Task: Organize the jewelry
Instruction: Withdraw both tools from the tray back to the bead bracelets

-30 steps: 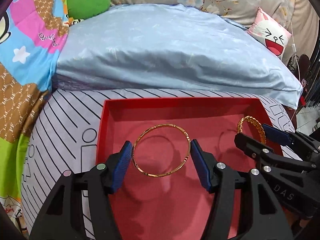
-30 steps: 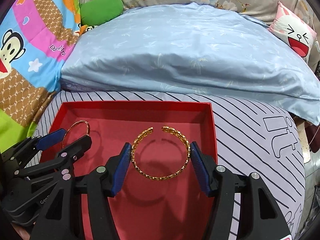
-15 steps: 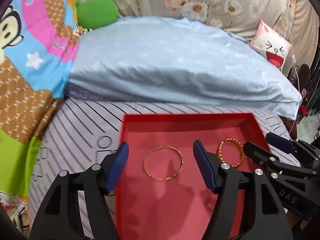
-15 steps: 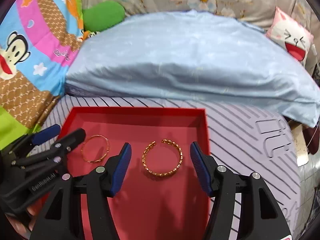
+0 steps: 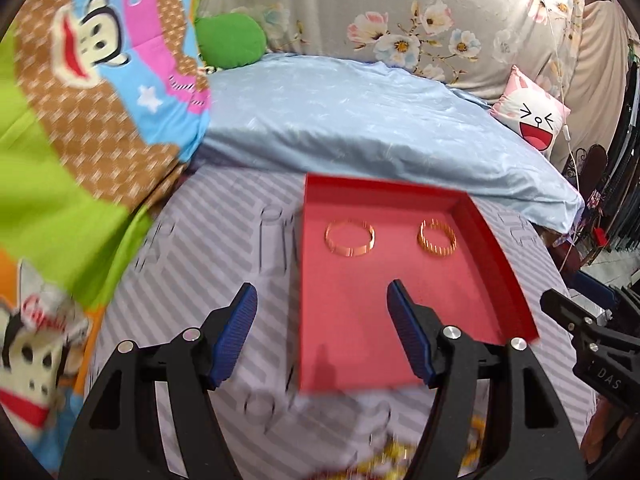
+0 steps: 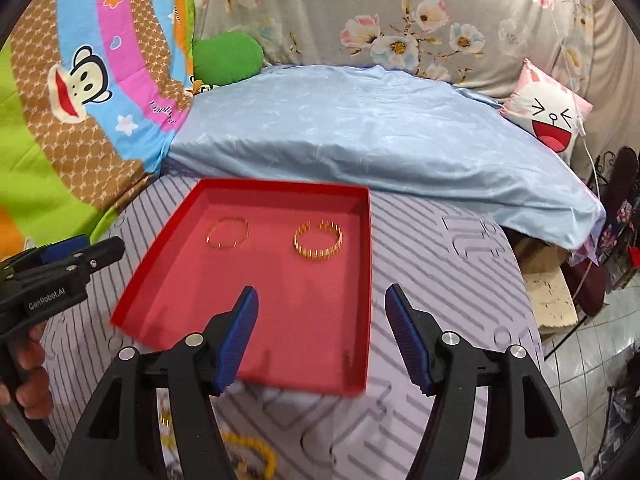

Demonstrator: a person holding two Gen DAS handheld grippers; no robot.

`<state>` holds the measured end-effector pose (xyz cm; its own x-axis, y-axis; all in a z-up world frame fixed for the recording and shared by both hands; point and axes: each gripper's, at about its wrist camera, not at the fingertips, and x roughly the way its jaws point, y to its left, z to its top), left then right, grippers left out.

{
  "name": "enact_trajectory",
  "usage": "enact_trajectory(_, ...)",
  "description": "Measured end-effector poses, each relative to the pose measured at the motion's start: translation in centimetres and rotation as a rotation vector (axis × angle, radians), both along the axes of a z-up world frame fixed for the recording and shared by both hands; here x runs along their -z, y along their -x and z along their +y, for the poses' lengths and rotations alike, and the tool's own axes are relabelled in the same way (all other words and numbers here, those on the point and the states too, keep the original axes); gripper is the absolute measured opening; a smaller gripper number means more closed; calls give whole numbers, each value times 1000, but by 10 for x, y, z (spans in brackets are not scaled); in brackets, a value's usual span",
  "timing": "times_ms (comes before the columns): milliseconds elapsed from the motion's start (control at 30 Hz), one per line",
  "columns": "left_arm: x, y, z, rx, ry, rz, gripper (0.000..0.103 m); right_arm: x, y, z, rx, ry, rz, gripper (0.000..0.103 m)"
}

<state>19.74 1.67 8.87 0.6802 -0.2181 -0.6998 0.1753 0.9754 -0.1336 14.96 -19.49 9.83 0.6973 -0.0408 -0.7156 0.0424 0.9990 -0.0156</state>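
Note:
A red tray [image 5: 504, 280] [image 6: 160, 264] lies on the striped bed cover. In it lie a thin gold bangle [image 5: 349, 238] [image 6: 228, 233] on the left and an open gold cuff bracelet [image 5: 437, 237] [image 6: 318, 240] on the right. My left gripper [image 5: 322, 326] is open and empty, held above the tray's near left edge. My right gripper [image 6: 322, 326] is open and empty above the tray's near right part. More gold jewelry [image 6: 248, 454] [image 5: 392, 454] lies on the cover near me, partly hidden by the grippers.
A light blue pillow [image 6: 360, 128] lies behind the tray. A cartoon blanket [image 6: 88, 80] is on the left, a green cushion [image 6: 228, 58] and a pink face pillow [image 6: 548, 116] behind. The bed's edge and tiled floor [image 6: 592, 352] are on the right.
Both grippers have pulled back and up from the tray, leaving the bangle and the cuff lying in it. The tray now looks smaller and farther.

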Motion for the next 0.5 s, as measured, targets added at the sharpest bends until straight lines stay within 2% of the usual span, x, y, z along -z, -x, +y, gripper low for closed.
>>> enact_trajectory(267, 38, 70, 20, -33, 1, 53, 64, 39, 71, 2, 43, -56, 88, 64)
enact_trajectory(367, 56, 88, 26, -50, -7, 89, 64, 54, 88, 3, 54, -70, 121, 64)
enact_trajectory(500, 69, 105, 29, -64, -41, 94, 64, 67, 107, 5, 57, -78, 149, 64)
